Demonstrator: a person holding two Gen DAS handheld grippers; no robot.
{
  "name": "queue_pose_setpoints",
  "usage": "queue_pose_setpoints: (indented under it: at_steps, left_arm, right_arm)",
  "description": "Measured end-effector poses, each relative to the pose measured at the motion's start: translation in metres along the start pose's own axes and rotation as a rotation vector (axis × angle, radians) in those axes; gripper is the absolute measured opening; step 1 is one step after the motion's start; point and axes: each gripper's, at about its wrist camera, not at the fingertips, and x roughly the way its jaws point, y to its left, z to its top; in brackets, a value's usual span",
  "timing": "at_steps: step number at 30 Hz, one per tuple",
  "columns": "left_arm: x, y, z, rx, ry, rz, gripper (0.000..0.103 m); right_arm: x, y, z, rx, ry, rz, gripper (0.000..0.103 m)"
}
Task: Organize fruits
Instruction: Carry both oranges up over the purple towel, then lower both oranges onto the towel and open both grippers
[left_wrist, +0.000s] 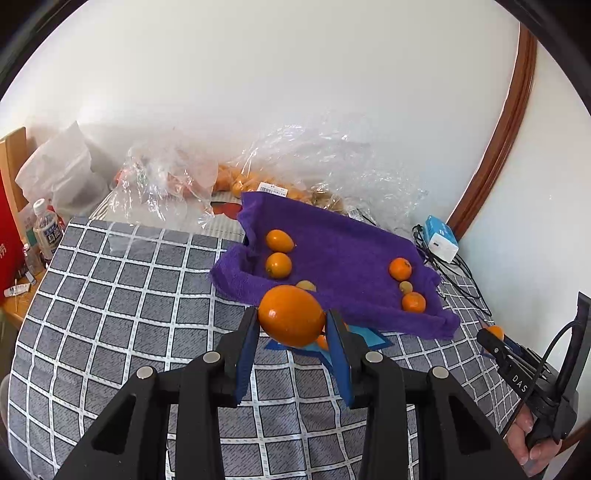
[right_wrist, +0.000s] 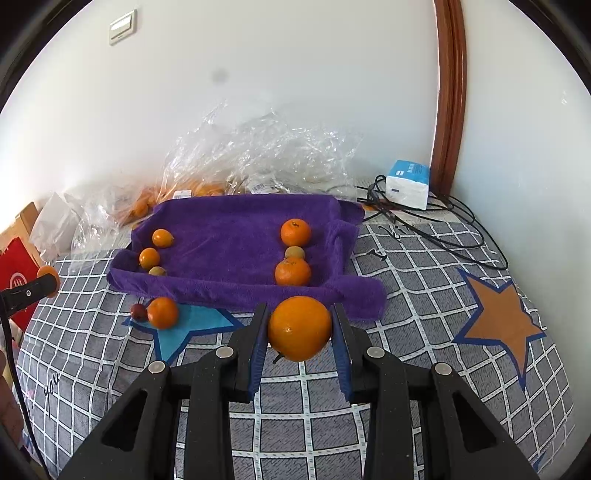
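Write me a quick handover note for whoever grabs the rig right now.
Left gripper: shut on an oval orange fruit, held above the cloth near the purple towel tray.
Right gripper: shut on a round orange, also short of the tray.
Done: six fruits in the tray, three at each end.
Left: place both held fruits, then the orange and small red fruit on the blue star.

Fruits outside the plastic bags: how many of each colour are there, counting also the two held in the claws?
Orange fruit: 7
Yellowish fruit: 2
Dark red fruit: 1
Total: 10
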Motion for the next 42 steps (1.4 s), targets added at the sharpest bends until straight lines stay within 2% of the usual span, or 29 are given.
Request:
queue_pose_setpoints:
  at_steps: [14, 23, 28, 32, 35, 39, 42]
  left_arm:
    - [0.026, 0.009, 0.024, -0.019, 0.013, 0.003, 0.035]
    - [0.055, 0.018, 0.053, -0.030, 0.024, 0.027, 0.035]
    - [0.079, 0.013, 0.068, -0.044, 0.042, 0.016, 0.035]
    - [0.102, 0.003, 0.073, -0.015, 0.062, 0.027, 0.035]
    - [0.115, 0.001, 0.076, -0.001, 0.077, 0.036, 0.035]
    - [0.138, -0.001, 0.078, 0.006, 0.108, 0.045, 0.035]
    - [0.156, -0.005, 0.077, 0.009, 0.144, 0.039, 0.035]
  right_arm:
    - [0.019, 0.001, 0.029, -0.001, -0.006, -0.002, 0.032]
    - [0.060, -0.001, 0.060, 0.001, -0.005, 0.022, 0.032]
    - [0.095, -0.006, 0.077, 0.009, 0.025, 0.057, 0.032]
    - [0.122, -0.003, 0.084, 0.006, 0.050, 0.098, 0.032]
    - [0.148, 0.010, 0.080, -0.030, 0.116, 0.148, 0.032]
    - [0.171, 0.026, 0.071, -0.081, 0.173, 0.155, 0.032]
    - [0.176, 0.034, 0.065, -0.127, 0.177, 0.149, 0.032]
